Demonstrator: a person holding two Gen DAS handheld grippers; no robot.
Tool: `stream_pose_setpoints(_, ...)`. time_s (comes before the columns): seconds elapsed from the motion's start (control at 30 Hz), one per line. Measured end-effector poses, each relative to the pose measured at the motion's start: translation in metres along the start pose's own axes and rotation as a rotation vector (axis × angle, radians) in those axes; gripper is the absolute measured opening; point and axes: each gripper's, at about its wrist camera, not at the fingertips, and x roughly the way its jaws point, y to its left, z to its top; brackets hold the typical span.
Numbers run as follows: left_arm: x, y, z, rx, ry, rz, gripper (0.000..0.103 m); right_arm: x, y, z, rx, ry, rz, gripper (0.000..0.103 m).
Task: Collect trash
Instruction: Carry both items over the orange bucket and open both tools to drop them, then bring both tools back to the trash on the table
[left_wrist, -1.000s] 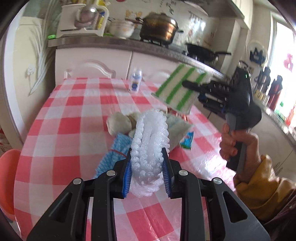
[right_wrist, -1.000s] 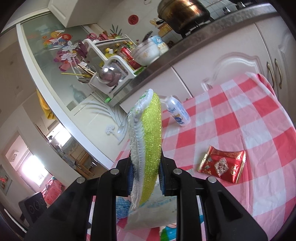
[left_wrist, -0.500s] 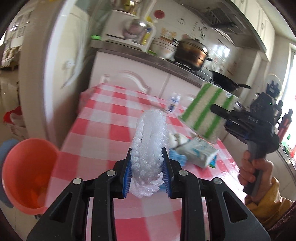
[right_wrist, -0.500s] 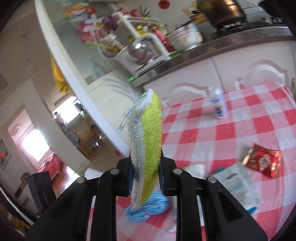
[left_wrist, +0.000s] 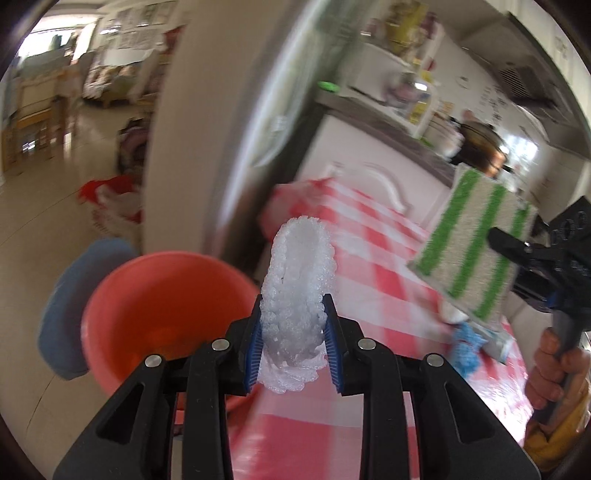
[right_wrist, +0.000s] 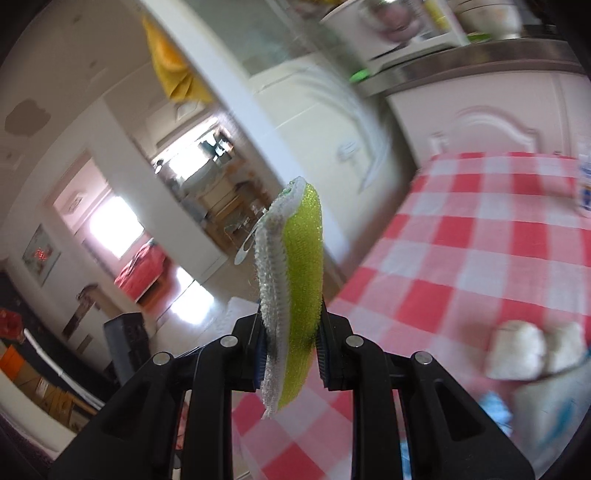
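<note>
In the left wrist view, a blue stool (left_wrist: 64, 310) and an orange plastic bin (left_wrist: 162, 314) are sitting on the floor beside the table's red-and-white checked tablecloth (left_wrist: 373, 254), and the left gripper (left_wrist: 293, 354) is pinching a white foam fruit net (left_wrist: 297, 291) upright just right of the bin's rim. Further right, the right gripper (left_wrist: 506, 243), gripped by a hand (left_wrist: 552, 373), is clamping a green-striped scouring pad (left_wrist: 476, 243) above the cloth. In its own view the right gripper (right_wrist: 291, 354) is squeezing that pad (right_wrist: 295, 291) edge-on, with two crumpled white wads (right_wrist: 535, 349) lying on the tablecloth (right_wrist: 480, 258) to the right.
</note>
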Motion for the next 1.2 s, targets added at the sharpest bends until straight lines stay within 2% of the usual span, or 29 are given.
stream_pose_setpoints(0.23,0.011,0.051,0.0,-0.089,0.017,0.115,0.031,0.068,0.036,0.006,-0.072,0.112,0.017,0.023)
stream_pose_setpoints(0.5,0.031,0.082,-0.006,-0.155,0.055,0.166,0.035,0.128,0.061,0.002,-0.129,0.198,-0.015,0.026)
stream_pose_setpoints(0.57,0.036,0.088,-0.008,-0.177,0.065,0.183,0.042,0.143,0.065,-0.002,-0.134,0.219,-0.02,0.041)
stream_pose_setpoints(0.6,0.04,0.09,-0.009,-0.189,0.073,0.192,0.052,0.151,0.065,-0.005,-0.133,0.237,-0.019,0.059)
stream_pose_setpoints(0.63,0.044,0.092,-0.011,-0.197,0.081,0.204,0.066,0.158,0.065,-0.008,-0.138,0.244,-0.036,0.068)
stream_pose_setpoints(0.7,0.048,0.097,-0.014,-0.198,0.088,0.225,0.071,0.164,0.06,-0.015,-0.129,0.264,-0.071,0.069)
stream_pose_setpoints(0.8,0.05,0.104,-0.017,-0.226,0.108,0.248,0.083,0.153,0.05,-0.02,-0.089,0.253,-0.08,0.071)
stream_pose_setpoints(0.87,0.046,0.109,-0.017,-0.262,0.104,0.24,0.083,0.141,0.045,-0.02,-0.074,0.224,-0.088,0.075)
stream_pose_setpoints(0.93,0.04,0.112,-0.018,-0.297,0.1,0.235,0.091,0.121,0.042,-0.018,-0.066,0.179,-0.088,0.081)
stream_pose_setpoints(1.1,0.023,0.114,-0.014,-0.389,0.086,0.165,0.094,0.075,0.039,-0.017,-0.086,0.07,-0.115,0.09)
stream_pose_setpoints(1.2,0.018,0.104,-0.007,-0.381,0.102,0.116,0.094,0.048,0.035,-0.024,-0.099,0.018,-0.131,0.092)
